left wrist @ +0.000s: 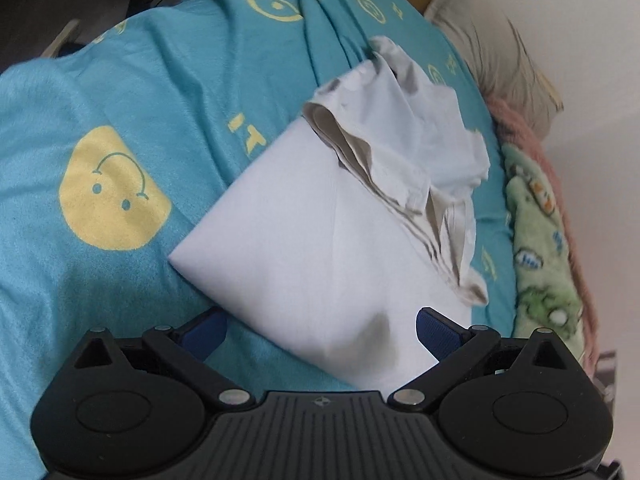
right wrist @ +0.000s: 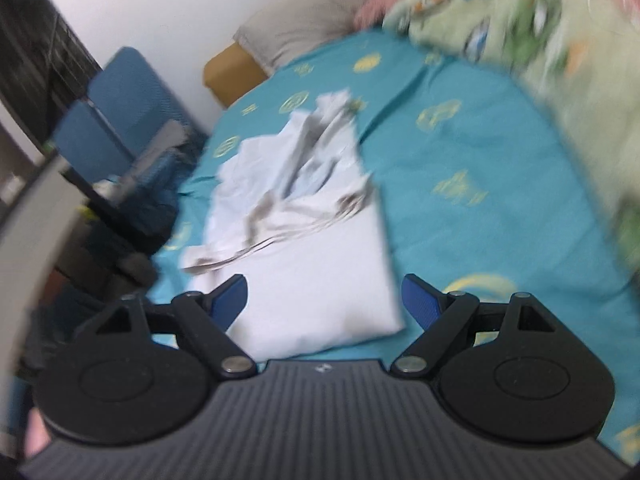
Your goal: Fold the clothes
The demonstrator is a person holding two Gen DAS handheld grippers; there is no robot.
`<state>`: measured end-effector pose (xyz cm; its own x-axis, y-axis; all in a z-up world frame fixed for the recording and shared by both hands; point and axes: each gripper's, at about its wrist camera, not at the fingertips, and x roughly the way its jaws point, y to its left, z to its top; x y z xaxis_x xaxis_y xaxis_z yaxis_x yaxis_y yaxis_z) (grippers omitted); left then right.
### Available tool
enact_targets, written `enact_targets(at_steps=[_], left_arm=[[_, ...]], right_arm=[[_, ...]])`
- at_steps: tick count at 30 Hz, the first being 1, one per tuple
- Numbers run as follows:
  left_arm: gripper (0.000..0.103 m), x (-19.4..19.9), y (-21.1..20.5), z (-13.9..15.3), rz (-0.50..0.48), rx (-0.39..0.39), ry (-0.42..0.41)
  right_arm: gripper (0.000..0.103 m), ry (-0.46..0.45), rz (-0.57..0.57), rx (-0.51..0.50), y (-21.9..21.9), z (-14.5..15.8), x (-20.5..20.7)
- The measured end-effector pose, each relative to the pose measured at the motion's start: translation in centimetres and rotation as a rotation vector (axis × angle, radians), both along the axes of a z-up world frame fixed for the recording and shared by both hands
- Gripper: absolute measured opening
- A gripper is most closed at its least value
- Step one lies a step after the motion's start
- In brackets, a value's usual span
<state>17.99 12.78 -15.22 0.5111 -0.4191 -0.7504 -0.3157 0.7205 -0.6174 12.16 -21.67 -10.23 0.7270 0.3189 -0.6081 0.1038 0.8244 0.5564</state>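
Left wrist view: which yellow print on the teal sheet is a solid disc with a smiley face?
The big smiley disc left of the white garment; the other yellow prints, like the ring, are only outlines.

open teal sheet (right wrist: pixel 460 168) around the white garment (right wrist: pixel 320 264) — green quilt (right wrist: pixel 560 40) crowding the right edge

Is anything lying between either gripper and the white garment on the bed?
Nothing visible. The white garment lies directly ahead of the left gripper and the right gripper, both with jaws open. Only bare blue bedsheet surrounds it.
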Motion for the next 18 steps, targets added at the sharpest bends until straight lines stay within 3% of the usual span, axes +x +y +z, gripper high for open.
enact_targets(at_steps=[4, 7, 10, 12, 15, 18], left_arm=[[0.098, 0.1, 0.7, -0.2, 0.046, -0.036, -0.021], [0.087, -0.1, 0.4, -0.2, 0.065, -0.009, -0.046], [0.064, -0.4, 0.6, -0.2, 0.101, 0.012, -0.057], [0.042, -0.4, 0.7, -0.3, 0.110, 0.030, -0.057], [0.018, -0.6, 0.9, -0.4, 0.125, 0.049, -0.066], [0.008, -1.1, 1.5, 0.0, 0.162, 0.020, -0.098]], right_arm=[[0.086, 0.085, 0.034, 0.291, -0.1, -2.6, 0.6], [0.087, 0.151, 0.014, 0.445, 1.3, -5.1, 1.0], [0.088, 0.216, 0.006, 0.548, 3.4, -7.7, 2.1], [0.088, 0.242, 0.001, 0.621, 4.3, -9.0, 2.8], [0.086, 0.250, -0.004, 0.652, 5.2, -9.9, 3.5], [0.085, 0.217, -0.017, 0.585, 4.9, -9.8, 3.6]])
